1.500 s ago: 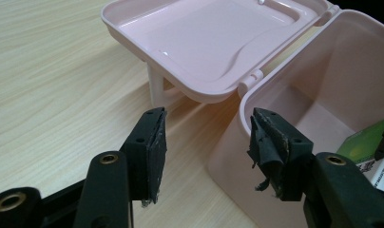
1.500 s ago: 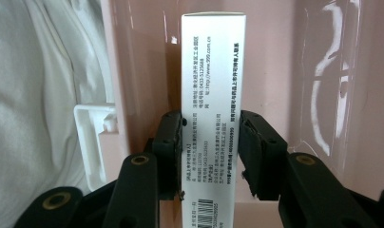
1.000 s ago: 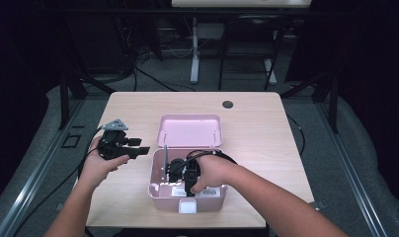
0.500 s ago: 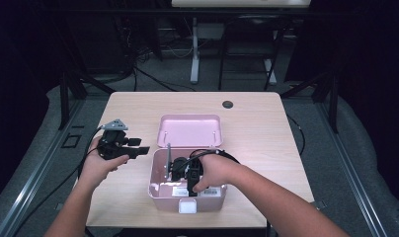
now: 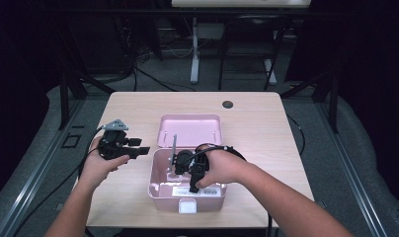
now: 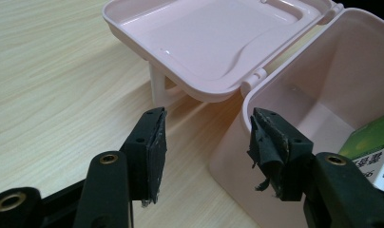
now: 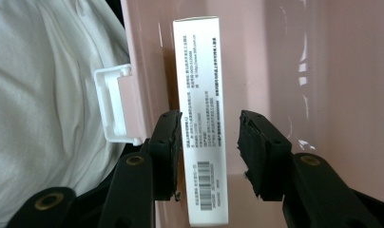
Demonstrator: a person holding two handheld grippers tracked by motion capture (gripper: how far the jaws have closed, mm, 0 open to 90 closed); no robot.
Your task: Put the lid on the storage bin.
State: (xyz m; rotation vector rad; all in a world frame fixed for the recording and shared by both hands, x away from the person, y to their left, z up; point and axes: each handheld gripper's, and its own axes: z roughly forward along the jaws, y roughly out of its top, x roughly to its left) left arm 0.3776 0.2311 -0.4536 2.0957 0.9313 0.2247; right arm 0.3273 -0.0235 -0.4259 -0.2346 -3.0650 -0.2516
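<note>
A pink plastic box (image 5: 163, 197) stands near the table's front edge, its lid (image 5: 190, 131) folded back flat behind it. My right gripper (image 5: 186, 173) points down into the box. In the right gripper view a white printed carton (image 7: 199, 71) with a barcode stands against the pink wall (image 7: 323, 71), between the jaws of the right gripper (image 7: 211, 147). Those jaws have just been opening, and the right pad stands clear of the carton. My left gripper (image 5: 138, 146) hovers open beside the box's left rear corner. The left gripper (image 6: 206, 142) holds nothing, and the carton's green-and-white end (image 6: 370, 147) shows inside the box (image 6: 318, 85).
The box's white latch (image 5: 188, 206) hangs at its front wall. A black round grommet (image 5: 227, 104) sits in the tabletop (image 5: 266, 128) at the far side. A person's white shirt (image 7: 47, 95) lies just past the box's front.
My right gripper has risen slightly inside the box and its jaws have spread wider around the carton. The left gripper has stayed where it was.
</note>
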